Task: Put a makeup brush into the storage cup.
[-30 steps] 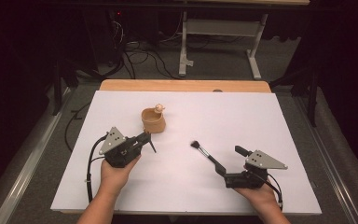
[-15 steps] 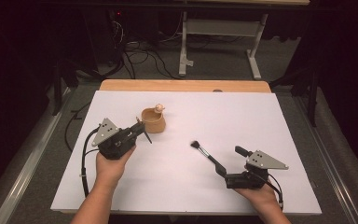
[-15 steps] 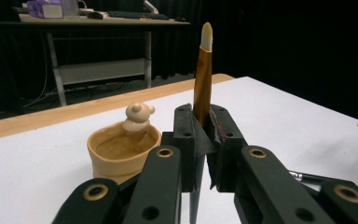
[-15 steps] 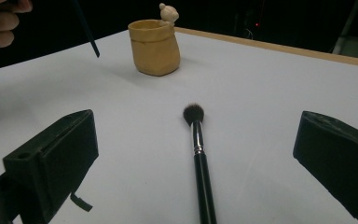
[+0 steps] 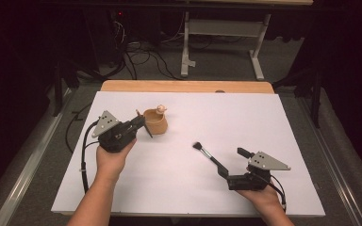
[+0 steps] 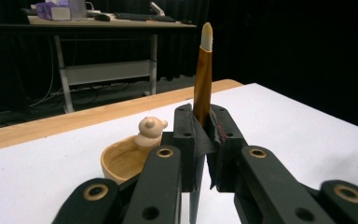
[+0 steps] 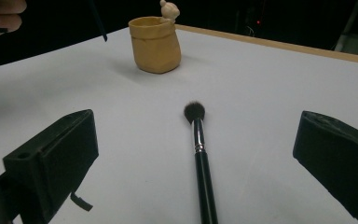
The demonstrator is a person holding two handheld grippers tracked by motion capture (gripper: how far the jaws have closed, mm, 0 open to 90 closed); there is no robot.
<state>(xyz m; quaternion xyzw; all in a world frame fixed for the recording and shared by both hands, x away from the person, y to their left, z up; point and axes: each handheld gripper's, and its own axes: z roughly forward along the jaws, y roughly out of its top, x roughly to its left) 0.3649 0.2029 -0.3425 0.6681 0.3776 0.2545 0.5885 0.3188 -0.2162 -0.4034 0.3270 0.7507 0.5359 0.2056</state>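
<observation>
Left gripper (image 6: 204,140) clamped on upright brown brush (image 6: 203,79), poised just left of and above cup (image 5: 155,121); right gripper (image 7: 196,163) wide open, black brush (image 7: 200,154) lying lengthwise between jaws.

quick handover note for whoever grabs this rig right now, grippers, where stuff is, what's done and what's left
Left gripper: shut on the brown-handled brush, held beside the tan cup.
Right gripper: open, jaws on either side of the black makeup brush, not gripping.
The black makeup brush lies flat on the white table, bristles toward the cup.
Done: brown-handled brush picked up.
Left, probably: put it in the cup, then grasp the black makeup brush and do the same.
</observation>
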